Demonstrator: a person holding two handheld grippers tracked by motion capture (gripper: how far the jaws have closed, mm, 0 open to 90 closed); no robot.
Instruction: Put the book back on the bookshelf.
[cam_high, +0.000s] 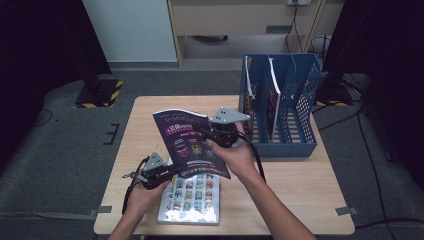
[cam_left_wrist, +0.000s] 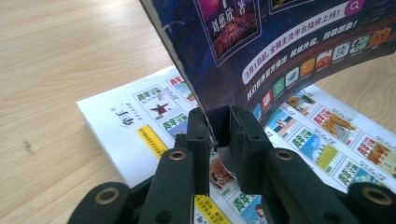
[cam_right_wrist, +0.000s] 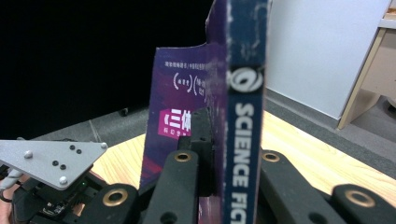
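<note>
Gripping the dark magazine (cam_high: 191, 144) by its spine, my right gripper (cam_high: 216, 134) has its jaws pressed tight on the edge lettered SCIENCE FICTION. My left gripper (cam_high: 167, 172), at about seven o'clock from it, stands with its jaws drawn narrow on the magazine's lower corner; the paper sits between the pads (cam_left_wrist: 198, 140), though I cannot tell how firmly the far one bites. So the magazine hangs above the table (cam_high: 305, 175), tilted and bowed, over a white magazine (cam_high: 192, 200) lying flat beneath. The blue file rack (cam_high: 282, 107) waits at two o'clock, already holding a magazine or two. I judge the job is to file this one there. To do it well I would stand the spine upright, ease the bow by spreading both grips evenly, then feed it edge-first into a free slot.
</note>
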